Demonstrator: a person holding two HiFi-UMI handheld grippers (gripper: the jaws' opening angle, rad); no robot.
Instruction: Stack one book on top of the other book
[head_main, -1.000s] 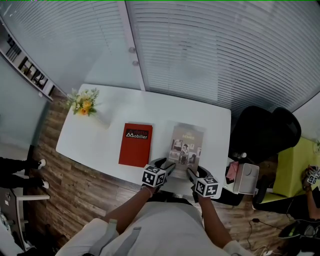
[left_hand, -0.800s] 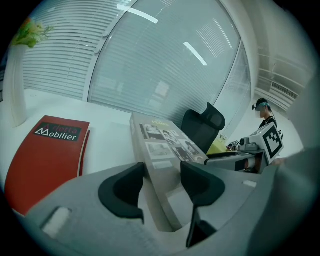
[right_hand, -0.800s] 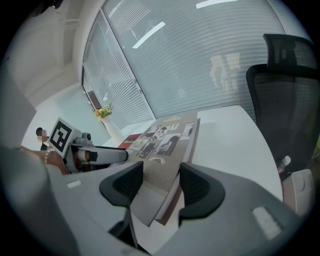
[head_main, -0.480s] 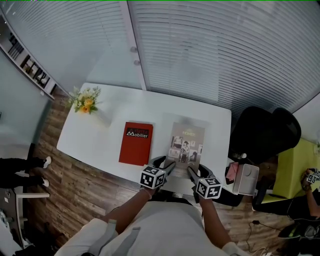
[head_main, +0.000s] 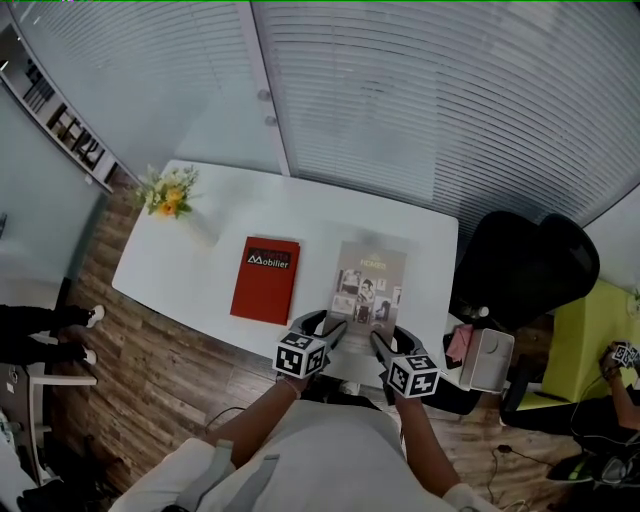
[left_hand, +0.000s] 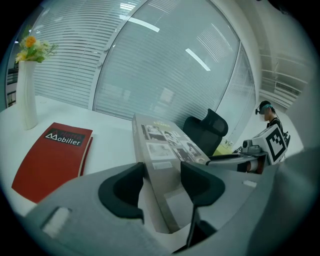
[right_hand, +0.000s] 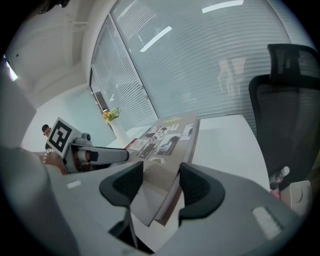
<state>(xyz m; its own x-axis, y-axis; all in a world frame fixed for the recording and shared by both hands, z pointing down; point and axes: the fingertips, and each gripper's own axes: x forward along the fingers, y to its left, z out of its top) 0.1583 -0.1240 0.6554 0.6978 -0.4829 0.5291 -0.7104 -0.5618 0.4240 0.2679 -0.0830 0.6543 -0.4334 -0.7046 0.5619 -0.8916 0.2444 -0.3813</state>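
The left hand-held gripper and right hand-held gripper are clamping the gray book by its near corners, tipping it off the table; the red book is lying alongside, unstacked.

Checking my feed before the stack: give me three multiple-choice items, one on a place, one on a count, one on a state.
1. In the head view, the red book lies: A left of the grey book; B right of it; C on it.
2. Books at the table: A one; B two; C three.
3. The grey book is: A held by left tool and right tool; B untouched; C held by one tool.
Answers: A, it lies apart, leftward; B, one red, one grey; A, each tool's jaws close on a near corner.
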